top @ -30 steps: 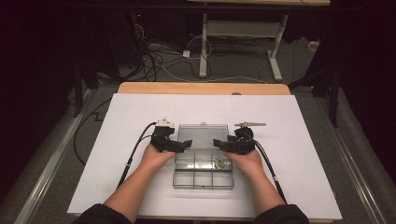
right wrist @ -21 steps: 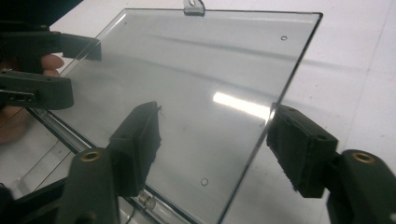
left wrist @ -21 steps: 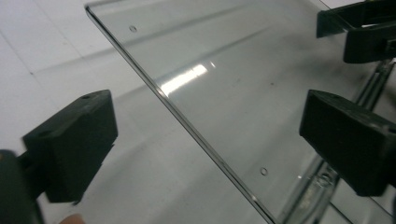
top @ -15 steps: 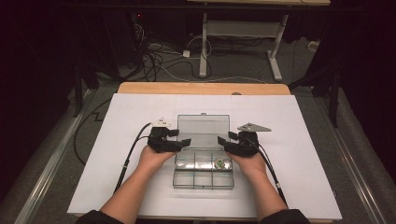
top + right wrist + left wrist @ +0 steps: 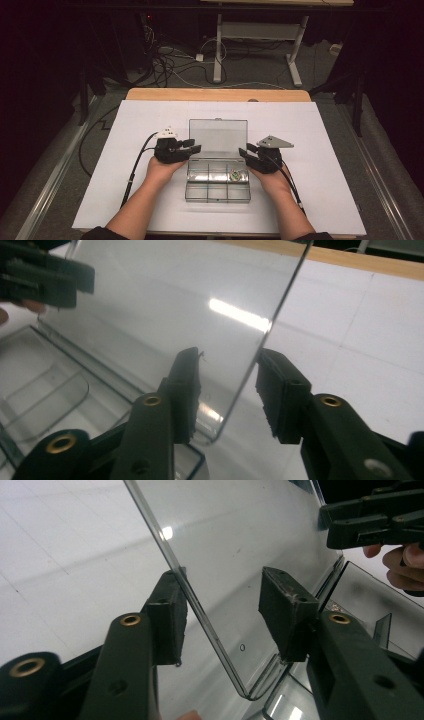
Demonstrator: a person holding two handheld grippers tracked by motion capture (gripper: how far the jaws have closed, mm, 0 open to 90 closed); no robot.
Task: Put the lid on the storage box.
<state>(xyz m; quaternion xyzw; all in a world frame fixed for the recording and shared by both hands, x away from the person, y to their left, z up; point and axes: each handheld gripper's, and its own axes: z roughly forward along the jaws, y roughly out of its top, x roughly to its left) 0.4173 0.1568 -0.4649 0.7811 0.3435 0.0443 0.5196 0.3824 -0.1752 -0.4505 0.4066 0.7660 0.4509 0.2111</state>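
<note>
No writing, label, brand, number or sign can be read in any of the views. The clear plastic compartment box (image 5: 218, 172), its raised lid (image 5: 218, 134) and the white sheet on the desk (image 5: 320, 150) all carry no legible marks.

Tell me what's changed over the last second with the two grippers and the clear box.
The box's lid has swung up from nearly flat to standing open. The left gripper and right gripper have just been closing, each with a lid edge between its fingers, not yet pinched. The compartment box and white table sheet stayed put.
</note>
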